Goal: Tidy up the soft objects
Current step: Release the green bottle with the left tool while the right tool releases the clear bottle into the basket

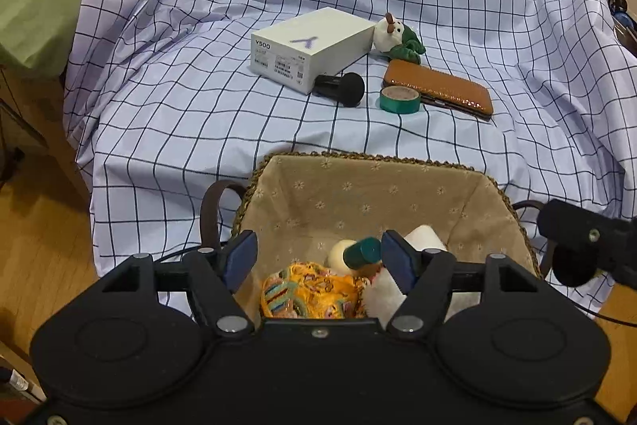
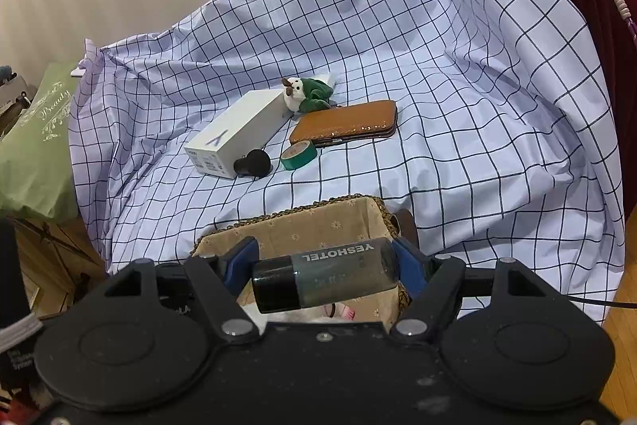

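Over the lined basket (image 1: 398, 186), at the near edge of the checked sheet (image 1: 239, 106), both my grippers hang, pointing down and forward. My left gripper (image 1: 318, 257) has its fingers (image 1: 243, 253) parted about halfway with nothing between them; below them lie a bright yarn-like bundle (image 1: 310, 289), a white plush (image 1: 382, 297) and a cream bottle with a green cap (image 1: 360, 251). My right gripper (image 2: 324, 271) clamps a dark YESHOTEL bottle (image 2: 324, 271) crosswise, its long axis running pad to pad, above the basket's near corner. The soft thing not yet gathered is the small white-and-green plush toy (image 1: 396, 36), far up the sheet beyond the white box (image 1: 310, 46), just beside the brown wallet (image 1: 438, 86). It lies straight ahead and slightly right of my left fingers. I judge my free left gripper the one to reach for it.
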{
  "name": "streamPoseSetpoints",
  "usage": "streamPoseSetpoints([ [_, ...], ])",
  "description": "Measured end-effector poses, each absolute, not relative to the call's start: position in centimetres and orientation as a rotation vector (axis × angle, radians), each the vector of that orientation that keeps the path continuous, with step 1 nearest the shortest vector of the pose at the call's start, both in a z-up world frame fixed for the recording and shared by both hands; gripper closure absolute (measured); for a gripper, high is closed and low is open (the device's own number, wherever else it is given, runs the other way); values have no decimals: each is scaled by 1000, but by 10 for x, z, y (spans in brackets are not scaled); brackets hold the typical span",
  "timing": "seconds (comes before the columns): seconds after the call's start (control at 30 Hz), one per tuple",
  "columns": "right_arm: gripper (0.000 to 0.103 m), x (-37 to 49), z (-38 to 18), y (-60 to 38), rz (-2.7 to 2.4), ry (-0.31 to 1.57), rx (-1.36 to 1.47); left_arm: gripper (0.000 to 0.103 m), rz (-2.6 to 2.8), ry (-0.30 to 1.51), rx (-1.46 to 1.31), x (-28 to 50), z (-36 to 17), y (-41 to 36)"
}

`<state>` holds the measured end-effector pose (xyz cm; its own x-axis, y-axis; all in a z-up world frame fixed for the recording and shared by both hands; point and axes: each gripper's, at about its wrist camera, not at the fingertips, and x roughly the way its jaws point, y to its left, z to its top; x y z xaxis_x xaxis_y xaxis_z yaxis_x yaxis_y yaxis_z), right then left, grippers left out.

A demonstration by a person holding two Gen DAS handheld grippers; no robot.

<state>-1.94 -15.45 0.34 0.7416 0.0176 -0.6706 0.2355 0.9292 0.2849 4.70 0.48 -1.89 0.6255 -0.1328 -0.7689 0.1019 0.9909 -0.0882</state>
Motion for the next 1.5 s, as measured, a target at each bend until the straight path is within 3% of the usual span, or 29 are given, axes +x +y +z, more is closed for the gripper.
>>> streamPoseSetpoints([
  [0.33,30,-13,2,-152,-109,756,343,33,-142,912,-6,39,-21,4],
  [1.5,28,-9,6,-154,-107,761,333,32,-129,900,3,38,-20,6],
])
